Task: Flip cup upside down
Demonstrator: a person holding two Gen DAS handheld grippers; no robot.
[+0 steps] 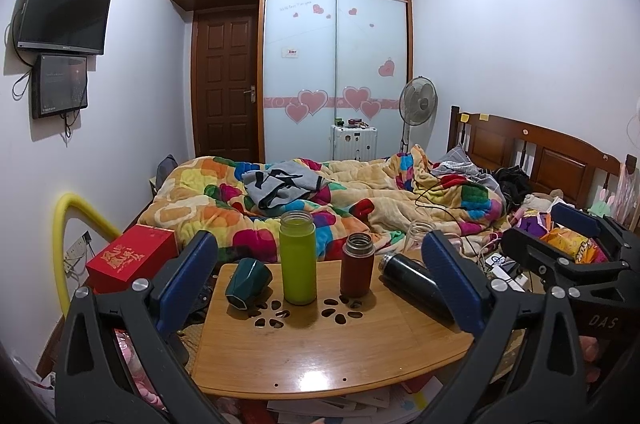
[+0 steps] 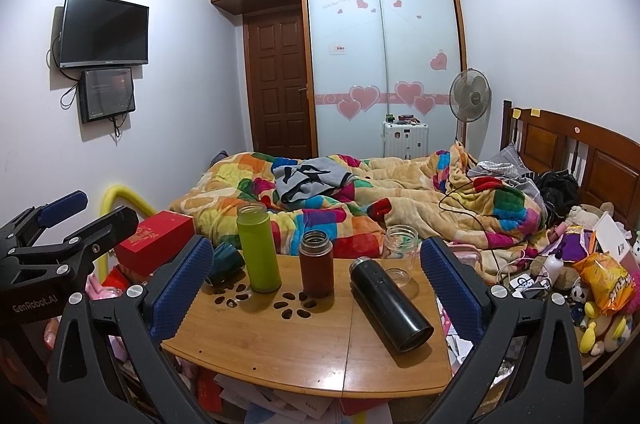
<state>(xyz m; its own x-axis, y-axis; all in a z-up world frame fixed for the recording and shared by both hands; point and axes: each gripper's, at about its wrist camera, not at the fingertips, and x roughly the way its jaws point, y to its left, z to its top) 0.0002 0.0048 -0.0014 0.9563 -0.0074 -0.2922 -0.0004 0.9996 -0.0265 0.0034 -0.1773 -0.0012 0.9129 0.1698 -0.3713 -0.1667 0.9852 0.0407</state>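
Observation:
On the small wooden table (image 1: 320, 356) (image 2: 280, 344) stand a green bottle (image 1: 298, 258) (image 2: 258, 248) and a red-brown bottle (image 1: 357, 264) (image 2: 317, 263), both upright and open-topped. A black flask (image 1: 416, 286) (image 2: 390, 304) lies on its side. A dark green faceted cup (image 1: 248, 282) (image 2: 226, 262) lies tilted at the table's left. A clear glass jar (image 1: 418, 236) (image 2: 400, 254) stands at the far right edge. My left gripper (image 1: 320, 280) and right gripper (image 2: 316, 284) are both open and empty, held in front of the table.
A bed with a colourful quilt (image 1: 320, 196) lies behind the table. A red box (image 1: 132, 258) (image 2: 160, 240) sits at the left beside a yellow padded rail (image 1: 64, 224). Snack bags and toys (image 2: 600, 280) are piled at the right. Papers lie under the table.

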